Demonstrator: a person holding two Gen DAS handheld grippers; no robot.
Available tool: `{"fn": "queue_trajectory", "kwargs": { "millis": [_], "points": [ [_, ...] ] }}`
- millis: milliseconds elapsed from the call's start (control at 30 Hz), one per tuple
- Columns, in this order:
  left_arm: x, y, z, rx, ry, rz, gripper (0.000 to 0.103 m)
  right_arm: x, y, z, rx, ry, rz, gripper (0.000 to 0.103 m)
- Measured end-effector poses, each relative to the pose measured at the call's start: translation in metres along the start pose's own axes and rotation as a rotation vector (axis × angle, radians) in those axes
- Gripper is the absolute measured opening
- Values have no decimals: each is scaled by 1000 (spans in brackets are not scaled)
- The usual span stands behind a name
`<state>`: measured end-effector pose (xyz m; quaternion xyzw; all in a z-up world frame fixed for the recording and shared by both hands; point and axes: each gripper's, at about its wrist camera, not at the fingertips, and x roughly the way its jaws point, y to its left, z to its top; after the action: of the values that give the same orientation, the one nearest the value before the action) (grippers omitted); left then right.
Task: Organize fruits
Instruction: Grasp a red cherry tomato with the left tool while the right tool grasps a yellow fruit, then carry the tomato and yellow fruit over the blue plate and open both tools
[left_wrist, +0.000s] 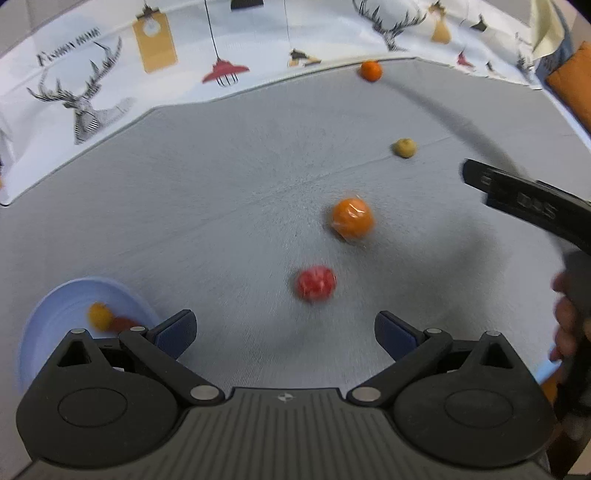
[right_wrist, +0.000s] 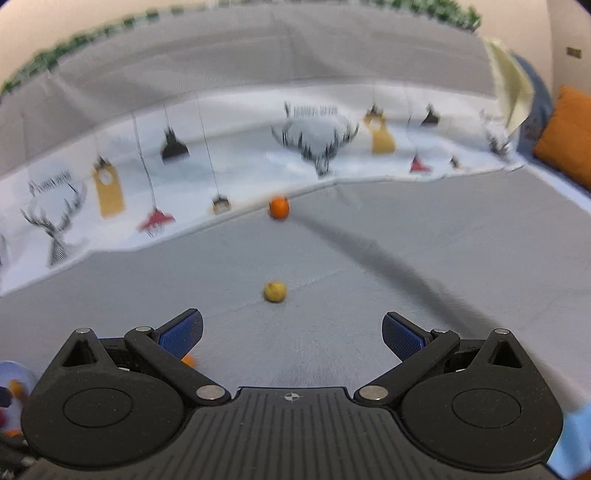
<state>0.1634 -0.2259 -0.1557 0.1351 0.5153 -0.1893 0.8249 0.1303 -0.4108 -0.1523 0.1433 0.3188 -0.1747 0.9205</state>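
Note:
In the left wrist view a red fruit (left_wrist: 316, 282) lies on the grey cloth just ahead of my open, empty left gripper (left_wrist: 285, 334). Beyond it lie a wrapped orange (left_wrist: 351, 219), a small yellow fruit (left_wrist: 405, 148) and a far orange (left_wrist: 371, 70). A light blue bowl (left_wrist: 48, 314) at the left holds a yellow fruit (left_wrist: 99, 314) and a red piece. My right gripper (right_wrist: 291, 334) is open and empty, facing the yellow fruit (right_wrist: 275, 291) and the far orange (right_wrist: 278, 207). Its body shows in the left wrist view (left_wrist: 524, 201).
A white printed cloth with deer and lamps (left_wrist: 110, 74) borders the grey cloth at the back. An orange cushion (right_wrist: 569, 136) sits at the far right. The blue bowl's edge (right_wrist: 11, 373) shows at the lower left of the right wrist view.

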Motion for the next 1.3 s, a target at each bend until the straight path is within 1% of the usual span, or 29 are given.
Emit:
{"fn": "queue_trajectory", "kwargs": {
  "millis": [100,133,200,300,333,367,400,433,467,533,567,600,633,667,700,767,833,900,967,1033,1133,1200,1300],
  "points": [
    [29,-3,11,9,18,5,103,51,0,3,-3,38,-12,102],
    [35,-3,12,14,18,6,103,66,1,5,-18,36,-22,102],
    [49,-5,16,28,14,2,103,91,5,7,-65,31,-22,102],
    [70,-7,19,50,34,11,103,124,11,9,-95,65,-13,102],
    [77,-7,19,55,51,17,103,133,12,8,-96,79,-4,102],
    [81,-6,19,53,57,13,103,140,15,6,-111,80,-19,103],
    [81,-4,18,44,45,3,103,141,19,4,-142,44,-30,102],
    [80,-3,18,39,39,-3,103,142,22,1,-163,28,-27,102],
    [80,-2,17,38,38,-9,103,142,21,0,-157,22,-23,102],
    [76,-1,13,31,20,-20,91,142,18,1,-141,21,-11,102],
    [72,-3,11,42,-2,-25,70,142,18,2,-140,19,-14,100],
    [67,-5,10,78,-22,-40,33,141,18,2,-141,8,-25,95],
    [63,-11,11,117,-30,-44,34,138,18,2,-146,-8,-31,71],
    [61,-14,10,133,-36,-32,34,136,19,2,-159,-16,-25,29],
    [58,-15,9,134,-46,-38,34,136,21,3,-176,-9,-35,27],
    [54,-15,8,144,-49,-47,34,133,21,5,-169,6,-42,26],
    [44,-12,6,138,-60,-48,34,125,17,10,-136,19,-39,26],
    [27,-6,5,118,-78,-58,34,104,11,17,-97,-11,-49,26],
    [4,4,1,98,-90,-63,34,77,5,24,-55,-50,-42,27],
    [-20,5,0,81,-98,-66,34,41,1,29,-24,-96,-26,27],
    [-64,20,-13,60,-114,-52,34,-19,2,31,3,-163,6,27],
    [-94,32,-27,45,-129,-38,34,-62,10,26,10,-200,38,27],
    [-136,52,-51,29,-143,11,34,-120,32,12,-1,-214,110,27]
  ]
}}
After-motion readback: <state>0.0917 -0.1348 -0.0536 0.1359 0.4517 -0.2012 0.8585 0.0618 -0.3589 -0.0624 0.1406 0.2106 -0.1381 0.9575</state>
